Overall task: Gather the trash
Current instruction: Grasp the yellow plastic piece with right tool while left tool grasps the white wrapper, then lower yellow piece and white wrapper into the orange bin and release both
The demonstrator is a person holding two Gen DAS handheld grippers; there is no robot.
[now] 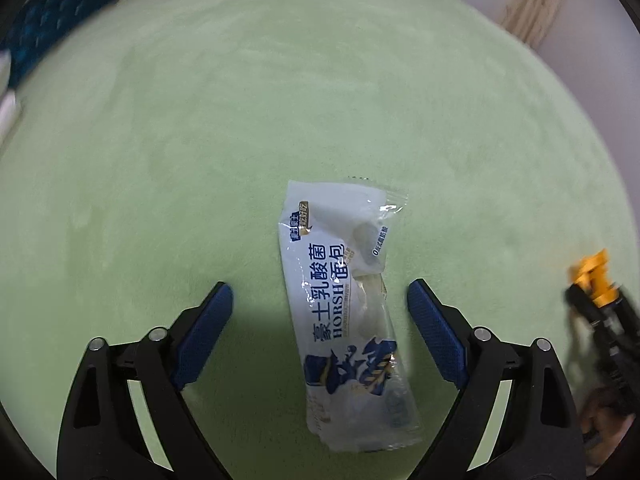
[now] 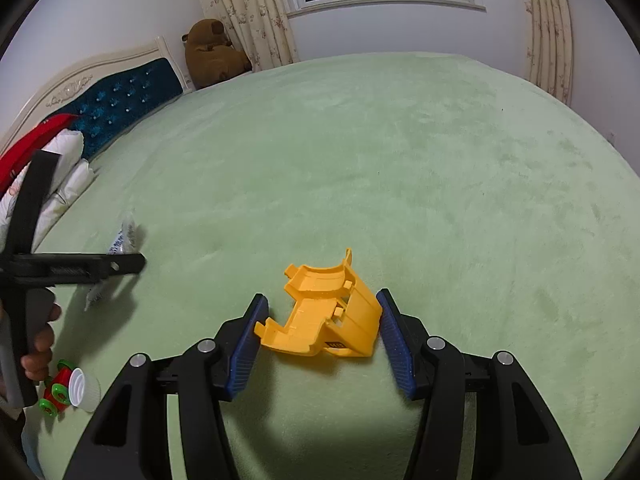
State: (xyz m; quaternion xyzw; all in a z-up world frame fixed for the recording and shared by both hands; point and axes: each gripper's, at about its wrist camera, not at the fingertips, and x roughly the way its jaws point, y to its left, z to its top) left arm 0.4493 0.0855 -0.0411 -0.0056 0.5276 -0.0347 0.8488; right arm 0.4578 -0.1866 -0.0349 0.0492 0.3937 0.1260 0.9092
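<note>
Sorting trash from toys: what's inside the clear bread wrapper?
The wrapper on the green blanket looks flat and empty through its clear end; the printed part hides the rest.

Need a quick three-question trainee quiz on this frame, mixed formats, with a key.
1. True or false: the bread wrapper lies untouched between the left gripper's open jaws.
2. What do the right gripper's jaws close on? A bottle cap; B yellow plastic piece; C teddy bear.
3. What colour is the bed cover?
Key: 1 true; 2 B; 3 green.
</note>
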